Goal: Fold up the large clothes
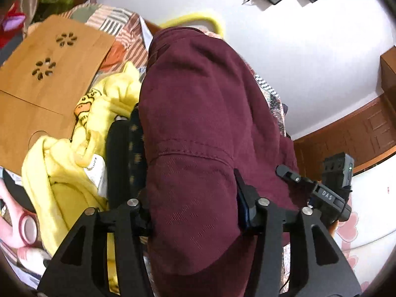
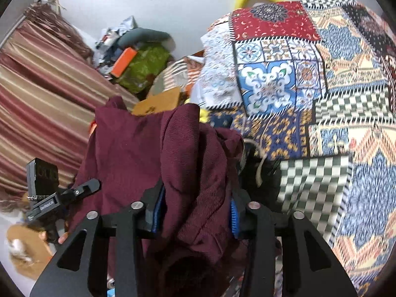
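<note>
A large maroon garment (image 1: 198, 113) fills the middle of the left wrist view and hangs lifted in front of the wall. My left gripper (image 1: 190, 205) is shut on a thick fold of it. In the right wrist view the same maroon garment (image 2: 138, 148) bunches between the blue pads (image 2: 234, 220) of my right gripper (image 2: 195, 217), which is shut on it. The other gripper (image 2: 57, 198) shows at the left edge of the right wrist view, and at the right of the left wrist view (image 1: 329, 193).
A yellow garment (image 1: 81, 148) and a wooden lap table (image 1: 47, 74) lie to the left. A patchwork bedspread (image 2: 321, 86) covers the bed on the right. A striped curtain (image 2: 37, 99) hangs at left, with a pile of clutter (image 2: 138, 59) behind.
</note>
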Action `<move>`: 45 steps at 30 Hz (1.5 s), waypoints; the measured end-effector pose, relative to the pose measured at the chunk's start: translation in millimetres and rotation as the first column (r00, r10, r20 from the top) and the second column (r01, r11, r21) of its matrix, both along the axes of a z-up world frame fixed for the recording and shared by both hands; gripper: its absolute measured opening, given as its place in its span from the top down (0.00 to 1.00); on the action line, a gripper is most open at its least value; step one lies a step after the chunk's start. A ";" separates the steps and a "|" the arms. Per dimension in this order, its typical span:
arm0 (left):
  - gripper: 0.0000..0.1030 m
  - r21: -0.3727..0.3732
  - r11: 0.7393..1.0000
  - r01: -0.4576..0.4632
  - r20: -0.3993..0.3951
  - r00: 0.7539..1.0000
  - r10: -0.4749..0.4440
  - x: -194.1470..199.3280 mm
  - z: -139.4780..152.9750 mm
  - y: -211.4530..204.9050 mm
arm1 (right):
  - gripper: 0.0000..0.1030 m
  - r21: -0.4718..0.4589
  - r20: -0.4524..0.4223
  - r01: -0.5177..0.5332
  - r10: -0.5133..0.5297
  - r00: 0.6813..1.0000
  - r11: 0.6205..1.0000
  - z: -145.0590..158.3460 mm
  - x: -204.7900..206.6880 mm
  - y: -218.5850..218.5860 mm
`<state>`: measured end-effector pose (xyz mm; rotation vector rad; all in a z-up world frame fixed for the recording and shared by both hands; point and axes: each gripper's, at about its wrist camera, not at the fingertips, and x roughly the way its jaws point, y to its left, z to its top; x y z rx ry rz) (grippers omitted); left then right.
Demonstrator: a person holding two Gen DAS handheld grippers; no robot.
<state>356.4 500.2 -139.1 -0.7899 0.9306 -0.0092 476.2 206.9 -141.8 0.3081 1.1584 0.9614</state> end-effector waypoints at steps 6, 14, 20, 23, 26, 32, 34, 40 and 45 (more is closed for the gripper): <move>0.44 0.025 1.000 0.011 -0.018 1.000 -0.011 3.6 1.1 0.3 | 0.47 -0.086 0.035 -0.008 0.011 0.999 0.996 -0.5 9.7 12.6; 0.43 0.238 0.971 -0.026 -0.028 0.999 0.034 -10.0 33.5 -20.8 | 0.45 -0.132 0.192 -0.001 0.027 0.981 0.991 46.0 -10.6 -1.8; 0.43 0.456 0.888 -0.062 0.101 0.995 0.017 -33.1 84.9 -56.5 | 0.43 -0.109 0.334 -0.048 0.083 0.939 0.993 71.7 -47.1 5.6; 0.43 0.485 0.874 -0.016 0.109 0.993 -0.042 -38.7 87.0 -77.8 | 0.42 -0.145 0.358 -0.093 0.140 0.923 0.985 61.8 -63.4 19.2; 0.43 0.572 0.820 0.017 0.019 0.999 -0.034 -36.4 66.1 -91.0 | 0.41 -0.182 0.325 -0.143 0.197 0.925 0.973 38.7 -73.1 34.2; 0.30 0.567 0.824 0.019 -0.022 1.000 -0.008 -45.1 20.9 -73.5 | 0.36 -0.230 0.359 -0.148 0.225 0.906 0.962 12.1 -88.8 50.0; 0.30 0.524 0.852 0.004 -0.009 1.000 0.001 -47.9 16.6 -66.1 | 0.36 -0.247 0.389 -0.144 0.234 0.891 0.958 15.7 -94.2 49.1; 0.31 0.534 0.845 -0.032 0.005 0.999 0.035 -57.4 31.5 -76.4 | 0.36 -0.203 0.355 -0.142 0.208 0.912 0.969 37.0 -95.3 29.0; 0.31 0.571 0.819 -0.060 0.045 0.998 0.042 -76.4 59.6 -97.5 | 0.36 -0.156 0.392 -0.082 0.138 0.910 0.984 64.3 -106.6 -7.6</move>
